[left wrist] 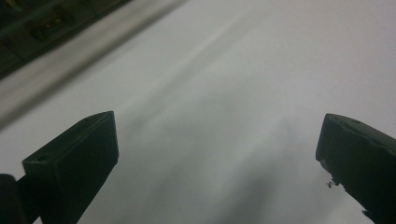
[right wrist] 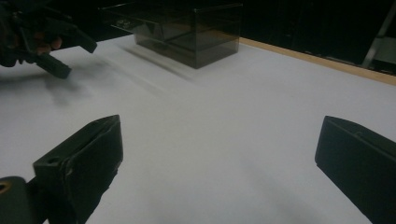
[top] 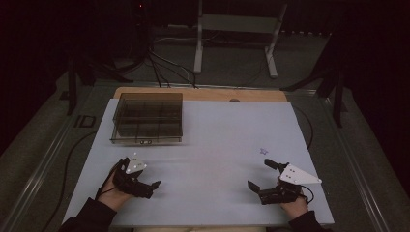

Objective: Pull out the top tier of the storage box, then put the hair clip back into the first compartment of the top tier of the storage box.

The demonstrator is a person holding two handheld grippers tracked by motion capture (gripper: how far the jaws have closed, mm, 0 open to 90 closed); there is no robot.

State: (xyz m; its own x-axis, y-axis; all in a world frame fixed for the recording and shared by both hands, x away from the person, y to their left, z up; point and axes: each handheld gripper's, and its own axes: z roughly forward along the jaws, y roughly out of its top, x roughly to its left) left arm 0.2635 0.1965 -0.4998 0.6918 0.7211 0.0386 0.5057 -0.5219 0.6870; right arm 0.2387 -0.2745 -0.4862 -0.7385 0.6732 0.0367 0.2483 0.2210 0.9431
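Note:
A dark see-through box (top: 147, 118) with several compartments stands at the far left of the white tabletop (top: 217, 130). My left gripper (top: 149, 188) rests low near the front left edge, held by a hand, jaws open and nothing between them. In the left gripper view the left gripper (left wrist: 217, 123) spans bare white surface. My right gripper (top: 261, 174) sits near the front right, jaws wide apart and empty. In the right gripper view the right gripper (right wrist: 219, 126) faces the box (right wrist: 187, 32), with the left gripper (right wrist: 51, 44) at the top left.
A tiny purple speck (top: 263, 151) lies on the white surface just beyond the right gripper. A bare wooden strip (top: 203, 94) runs along the table's far edge. Beyond it stand a white metal frame (top: 237, 29) and cables on the dark floor.

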